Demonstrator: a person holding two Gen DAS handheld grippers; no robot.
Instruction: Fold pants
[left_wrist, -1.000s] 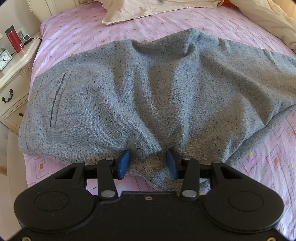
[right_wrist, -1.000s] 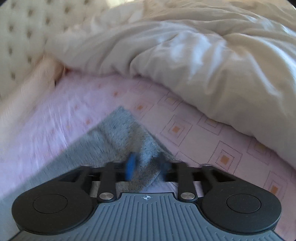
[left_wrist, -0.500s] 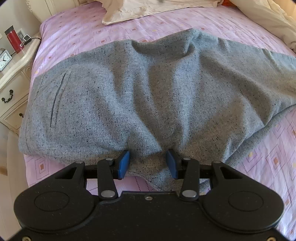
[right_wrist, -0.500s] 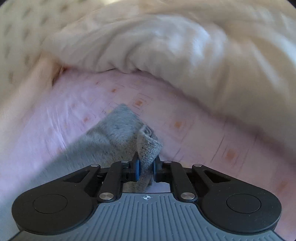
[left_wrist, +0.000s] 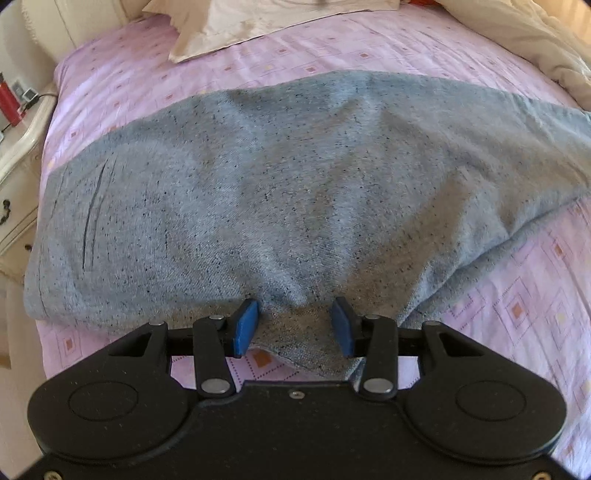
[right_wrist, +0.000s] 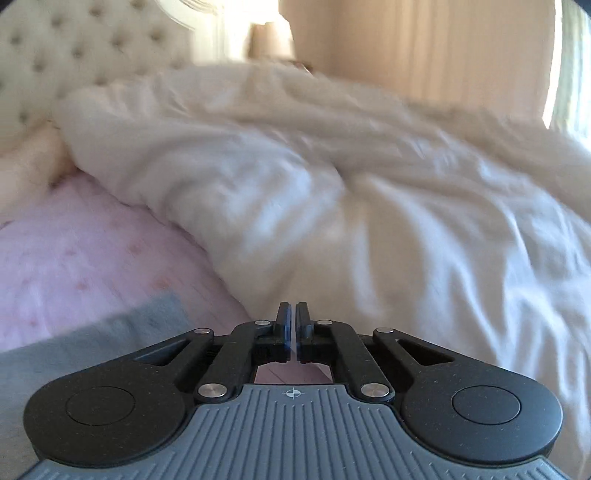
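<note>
The speckled grey knit pants (left_wrist: 295, 192) are lying unfolded on the pink patterned bed (left_wrist: 535, 302); left hand-held gripper (left_wrist: 293, 326) half-open astride the crotch, right hand-held gripper (right_wrist: 293, 328) closed, apparently empty.

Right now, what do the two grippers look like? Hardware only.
Left gripper: matte black body, two round caps, silver pivot pins, blue finger pads. Right gripper: black linkages, silver pins, ribbed grey top plate with a small crosshair mark, blue-edged pads. No cables or sleeves visible.
</note>
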